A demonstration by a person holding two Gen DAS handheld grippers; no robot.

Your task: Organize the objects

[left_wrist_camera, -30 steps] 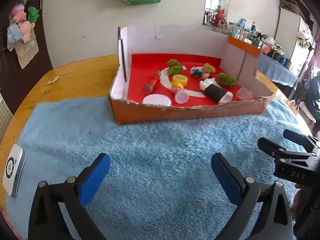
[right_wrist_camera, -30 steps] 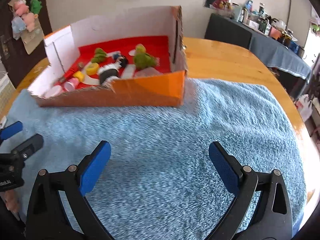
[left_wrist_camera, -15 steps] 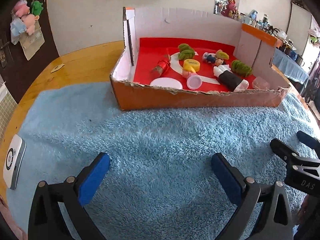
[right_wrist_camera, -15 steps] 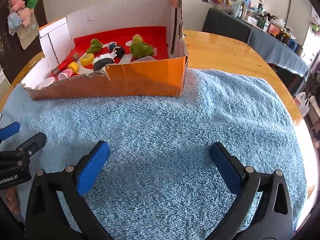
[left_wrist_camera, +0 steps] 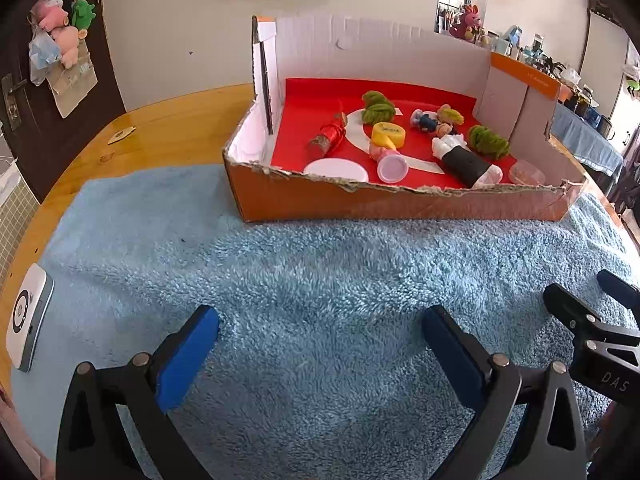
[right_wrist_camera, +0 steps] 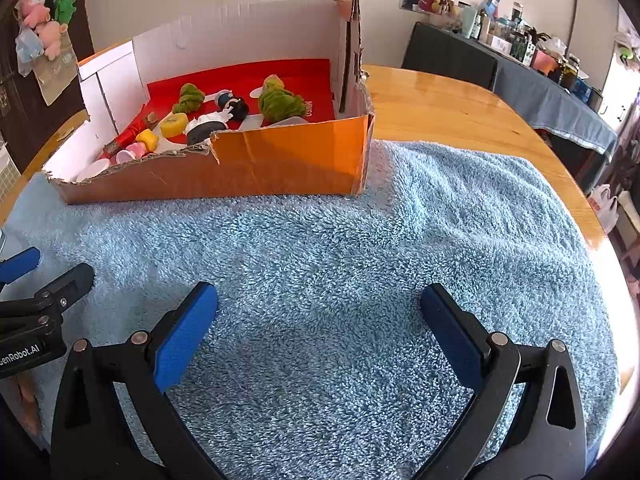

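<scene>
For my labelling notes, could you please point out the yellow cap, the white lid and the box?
yellow cap (left_wrist_camera: pixel 388 134), left wrist view, top face
white lid (left_wrist_camera: pixel 335 169), left wrist view, centre
box (left_wrist_camera: pixel 360 204), left wrist view, front wall

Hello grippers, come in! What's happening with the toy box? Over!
Left gripper open, empty. Right gripper open, empty. Box on towel, toys inside. Nothing in the way.

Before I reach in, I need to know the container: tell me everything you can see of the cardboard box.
The cardboard box is an open-topped tray, orange outside, white on its inner walls, with a red floor. Its near wall is cut low with a ragged, torn edge; the back wall and far side panels stand taller. It sits upright, partly on the blue towel and partly on the wooden table. Small toys and caps lie scattered on its floor. Neither gripper touches it.
</scene>
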